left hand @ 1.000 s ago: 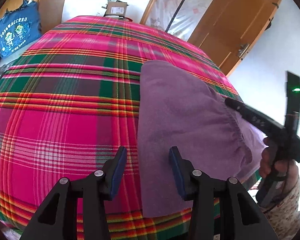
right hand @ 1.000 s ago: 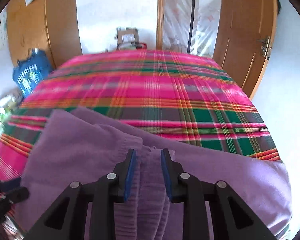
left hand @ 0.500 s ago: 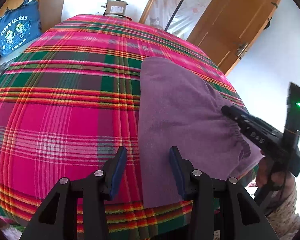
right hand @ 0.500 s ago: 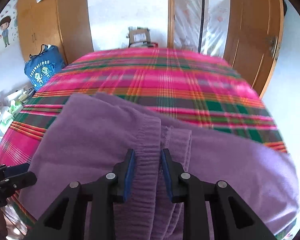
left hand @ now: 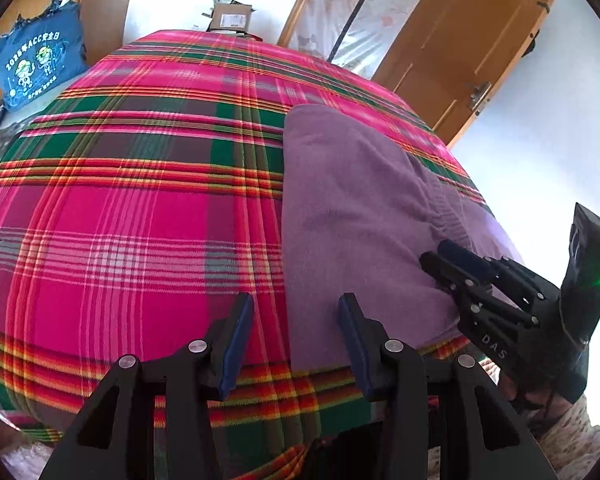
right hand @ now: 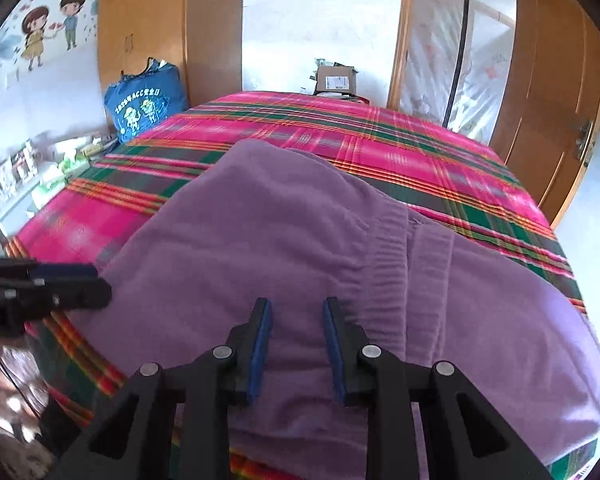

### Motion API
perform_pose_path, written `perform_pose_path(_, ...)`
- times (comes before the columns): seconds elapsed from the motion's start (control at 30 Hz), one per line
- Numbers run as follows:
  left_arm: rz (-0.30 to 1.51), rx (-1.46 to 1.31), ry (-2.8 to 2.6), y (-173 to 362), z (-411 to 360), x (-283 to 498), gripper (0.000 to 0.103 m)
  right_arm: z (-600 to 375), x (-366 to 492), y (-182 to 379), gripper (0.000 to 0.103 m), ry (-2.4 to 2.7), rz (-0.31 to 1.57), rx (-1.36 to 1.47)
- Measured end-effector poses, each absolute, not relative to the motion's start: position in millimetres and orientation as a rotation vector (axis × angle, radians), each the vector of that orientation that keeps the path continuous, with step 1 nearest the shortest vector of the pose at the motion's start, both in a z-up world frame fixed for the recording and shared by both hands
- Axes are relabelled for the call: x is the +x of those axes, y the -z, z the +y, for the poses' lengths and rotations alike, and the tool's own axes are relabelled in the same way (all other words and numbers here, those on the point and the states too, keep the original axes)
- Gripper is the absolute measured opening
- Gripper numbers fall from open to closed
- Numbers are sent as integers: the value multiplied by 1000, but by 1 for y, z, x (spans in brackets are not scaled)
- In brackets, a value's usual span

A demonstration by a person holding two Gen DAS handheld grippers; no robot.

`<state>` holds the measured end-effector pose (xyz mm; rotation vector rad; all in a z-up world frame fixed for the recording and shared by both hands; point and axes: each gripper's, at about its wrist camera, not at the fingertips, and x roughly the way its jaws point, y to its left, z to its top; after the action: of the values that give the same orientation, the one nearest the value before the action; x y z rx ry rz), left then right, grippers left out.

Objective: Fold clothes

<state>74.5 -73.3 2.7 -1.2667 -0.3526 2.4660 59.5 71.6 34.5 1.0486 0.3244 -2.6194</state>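
A folded purple garment (right hand: 300, 248) lies on the plaid bed (left hand: 140, 220) near its front edge. The left tool (left hand: 296, 340) hovers spread over the garment's left edge; the right tool (right hand: 296, 340) hangs parted above its waistband, pinching nothing.

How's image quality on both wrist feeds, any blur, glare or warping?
Left wrist: sharp, the plaid blanket bulges from fisheye warping, white wall blown out at right. Right wrist: blanket's far side slightly smeared, purple garment evenly lit, corners vignetted black.

Home bedroom: plaid-covered bed (right hand: 420, 148), wardrobe (right hand: 560, 80).
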Motion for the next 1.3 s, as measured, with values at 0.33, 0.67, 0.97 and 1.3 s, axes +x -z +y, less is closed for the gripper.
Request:
perform_pose_path(0.33,-402,-1256,-2525,-5,-95,88,46,64,68,-40,37,2628,331,1005)
perform_pose_path(0.67,-567,-1242,-2612,-10,-131,88,46,-3,85,-46,53,2394,313,918)
perform_pose_path(0.97,-564,-1253,-2610,-9,-135,79,46,-44,95,-20,55,2387,496,972)
perform_pose_path(1.3,-598,-1283,-2483,-10,-125,51,46,-37,101,-20,33,2444,461,989)
